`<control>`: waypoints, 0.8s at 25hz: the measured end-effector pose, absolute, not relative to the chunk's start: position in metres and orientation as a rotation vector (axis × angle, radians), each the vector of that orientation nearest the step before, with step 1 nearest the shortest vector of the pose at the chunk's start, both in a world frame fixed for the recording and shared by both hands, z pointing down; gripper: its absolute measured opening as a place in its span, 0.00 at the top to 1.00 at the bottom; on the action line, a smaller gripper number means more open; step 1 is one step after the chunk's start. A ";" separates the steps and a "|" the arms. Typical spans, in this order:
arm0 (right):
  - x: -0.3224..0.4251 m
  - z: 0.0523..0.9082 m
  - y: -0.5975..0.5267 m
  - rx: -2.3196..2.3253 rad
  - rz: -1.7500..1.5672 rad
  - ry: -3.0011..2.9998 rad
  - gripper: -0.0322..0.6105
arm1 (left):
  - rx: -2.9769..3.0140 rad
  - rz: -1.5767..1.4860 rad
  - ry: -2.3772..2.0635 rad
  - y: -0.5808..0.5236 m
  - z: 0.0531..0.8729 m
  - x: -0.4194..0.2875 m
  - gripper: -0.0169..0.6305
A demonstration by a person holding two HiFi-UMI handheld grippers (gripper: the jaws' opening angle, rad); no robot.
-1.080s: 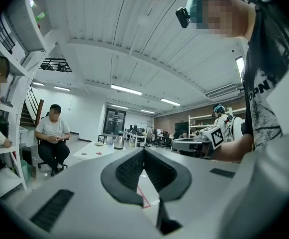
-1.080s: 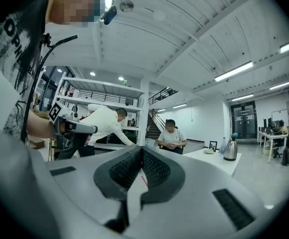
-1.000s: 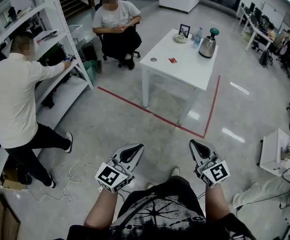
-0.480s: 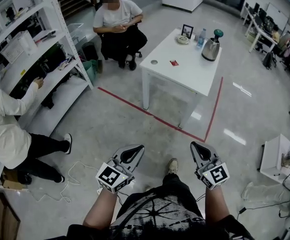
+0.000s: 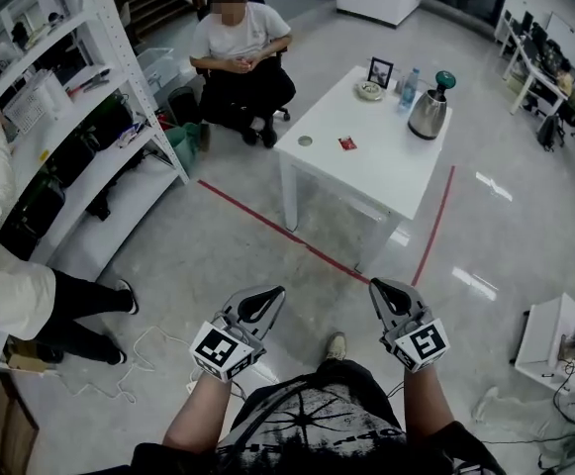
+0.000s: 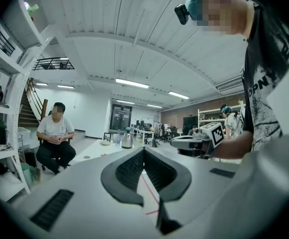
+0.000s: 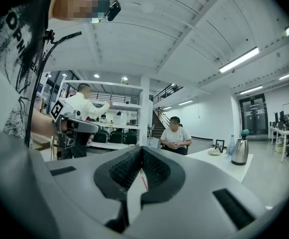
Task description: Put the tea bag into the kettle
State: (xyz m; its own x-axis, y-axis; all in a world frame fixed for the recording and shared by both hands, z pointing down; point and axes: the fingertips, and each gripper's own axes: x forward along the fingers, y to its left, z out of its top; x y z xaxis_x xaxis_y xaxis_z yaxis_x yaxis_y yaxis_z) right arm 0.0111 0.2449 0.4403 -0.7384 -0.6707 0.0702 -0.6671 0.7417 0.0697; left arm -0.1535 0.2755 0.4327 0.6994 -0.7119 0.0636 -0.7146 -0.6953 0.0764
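A white table (image 5: 386, 171) stands well ahead of me. On it a steel kettle (image 5: 429, 115) with a green lid knob sits at the far right, and a small red tea bag (image 5: 345, 143) lies near the middle. My left gripper (image 5: 273, 293) and right gripper (image 5: 379, 287) are held low in front of my body, far from the table. Both are shut with nothing between the jaws. In the left gripper view the kettle (image 6: 127, 139) shows small beyond the shut jaws. In the right gripper view the kettle (image 7: 240, 151) stands at the right.
A seated person (image 5: 242, 52) is on a chair behind the table. Another person in white (image 5: 10, 285) stands at the shelving (image 5: 99, 117) on the left. Red floor tape (image 5: 297, 240) borders the table. A white cable (image 5: 148, 349) lies on the floor. A small round object (image 5: 305, 141), picture frame (image 5: 380, 71), bowl (image 5: 370, 90) and bottle (image 5: 409, 87) also sit on the table.
The person in white has shifted left and reaches up to the shelving. The table sits slightly further right in the view. Both grippers stay shut in the same place.
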 end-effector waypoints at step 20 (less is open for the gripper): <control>0.108 0.462 0.102 0.968 0.000 -2.862 0.95 | 2.793 0.093 -1.218 0.123 0.433 -0.044 0.96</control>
State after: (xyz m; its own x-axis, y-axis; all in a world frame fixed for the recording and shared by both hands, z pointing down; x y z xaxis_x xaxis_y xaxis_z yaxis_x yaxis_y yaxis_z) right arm 0.1078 0.1018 0.4617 -0.7883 -0.6048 0.1135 -0.6048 0.7955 0.0387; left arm -0.0438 0.1225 0.4333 0.6794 -0.7279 0.0930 -0.7336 -0.6769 0.0606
